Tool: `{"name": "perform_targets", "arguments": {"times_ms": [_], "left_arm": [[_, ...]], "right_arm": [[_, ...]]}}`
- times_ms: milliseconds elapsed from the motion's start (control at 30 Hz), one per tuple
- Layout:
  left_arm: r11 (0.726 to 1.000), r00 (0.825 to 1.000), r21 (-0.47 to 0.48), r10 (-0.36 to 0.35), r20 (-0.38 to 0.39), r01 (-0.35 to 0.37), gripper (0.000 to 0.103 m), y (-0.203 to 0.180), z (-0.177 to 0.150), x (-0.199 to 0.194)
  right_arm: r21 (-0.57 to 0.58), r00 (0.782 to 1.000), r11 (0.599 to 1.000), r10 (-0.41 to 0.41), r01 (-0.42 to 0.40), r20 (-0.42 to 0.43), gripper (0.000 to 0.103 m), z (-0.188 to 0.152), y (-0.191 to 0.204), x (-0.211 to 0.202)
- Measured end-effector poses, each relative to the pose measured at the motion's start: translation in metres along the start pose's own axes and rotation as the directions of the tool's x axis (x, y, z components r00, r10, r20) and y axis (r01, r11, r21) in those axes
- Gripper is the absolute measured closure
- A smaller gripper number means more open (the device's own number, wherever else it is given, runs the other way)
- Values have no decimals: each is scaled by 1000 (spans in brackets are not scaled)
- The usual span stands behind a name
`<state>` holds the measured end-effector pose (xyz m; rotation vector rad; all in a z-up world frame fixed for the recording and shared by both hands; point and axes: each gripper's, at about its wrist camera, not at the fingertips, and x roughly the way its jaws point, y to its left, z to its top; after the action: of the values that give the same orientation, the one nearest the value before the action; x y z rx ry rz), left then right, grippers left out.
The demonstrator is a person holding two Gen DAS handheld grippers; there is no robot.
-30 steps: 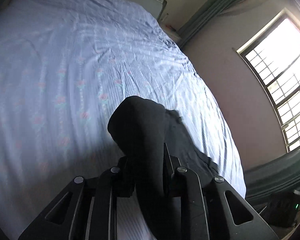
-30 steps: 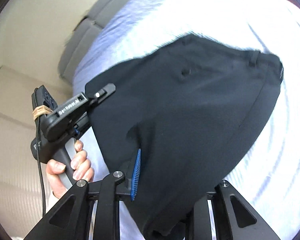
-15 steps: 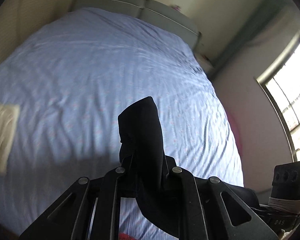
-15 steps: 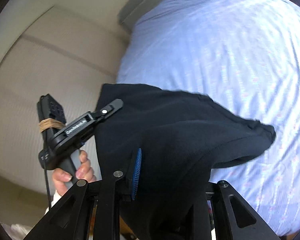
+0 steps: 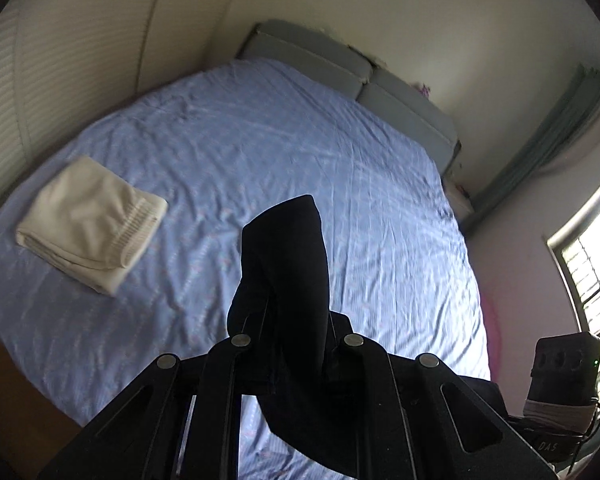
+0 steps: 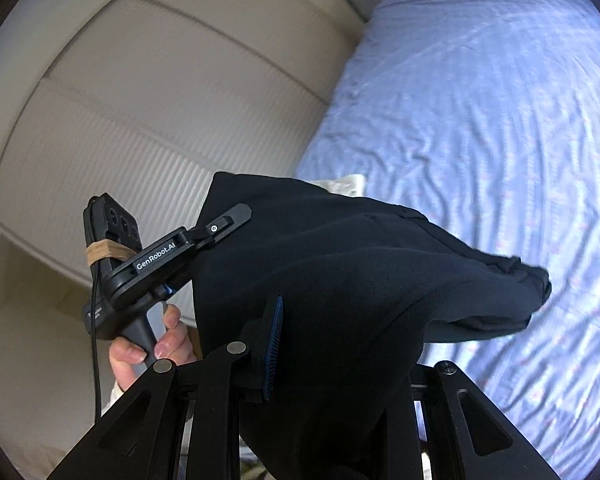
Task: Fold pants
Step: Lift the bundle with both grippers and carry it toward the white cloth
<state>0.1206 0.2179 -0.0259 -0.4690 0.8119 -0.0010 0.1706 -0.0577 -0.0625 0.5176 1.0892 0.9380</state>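
A: Where are the pants (image 6: 360,280)?

B: Off the bed (image 5: 260,152), hanging between your hands. Your left gripper (image 5: 296,320) pinches one edge, your right gripper (image 6: 332,344) clamps another.

A: Which step?

B: Carrying them, I'd judge. Next, spread them flat on the sheet, clear of the towel (image 5: 92,224), keeping both grips tight.

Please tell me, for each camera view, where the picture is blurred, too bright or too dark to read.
Left wrist view: the window is blown out white, the black pants are a dark shape without detail, and the folded cream garment is slightly smeared. Right wrist view: the blue bedsheet is motion-blurred, while the left gripper looks sharp; straight edges bend toward the rim.
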Motion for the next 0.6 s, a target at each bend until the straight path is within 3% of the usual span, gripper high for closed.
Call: {"name": "perform_targets", "arguments": {"times_ms": [133, 300, 433, 600], "left_arm": [[1000, 999, -19, -22, 46, 22, 89, 36, 14, -12], [993, 990, -26, -114, 83, 117, 89, 94, 47, -15], [981, 981, 52, -190, 49, 187, 89, 143, 92, -4], [959, 963, 92, -264, -59, 269, 89, 205, 160, 12]], "right_arm": [[-44, 1000, 999, 9, -9, -2, 79, -11, 27, 25], [-76, 999, 997, -30, 33, 38, 79, 9, 59, 77], [-59, 989, 993, -100, 107, 110, 79, 12, 96, 122], [26, 958, 978, -207, 206, 200, 79, 22, 146, 188]]}}
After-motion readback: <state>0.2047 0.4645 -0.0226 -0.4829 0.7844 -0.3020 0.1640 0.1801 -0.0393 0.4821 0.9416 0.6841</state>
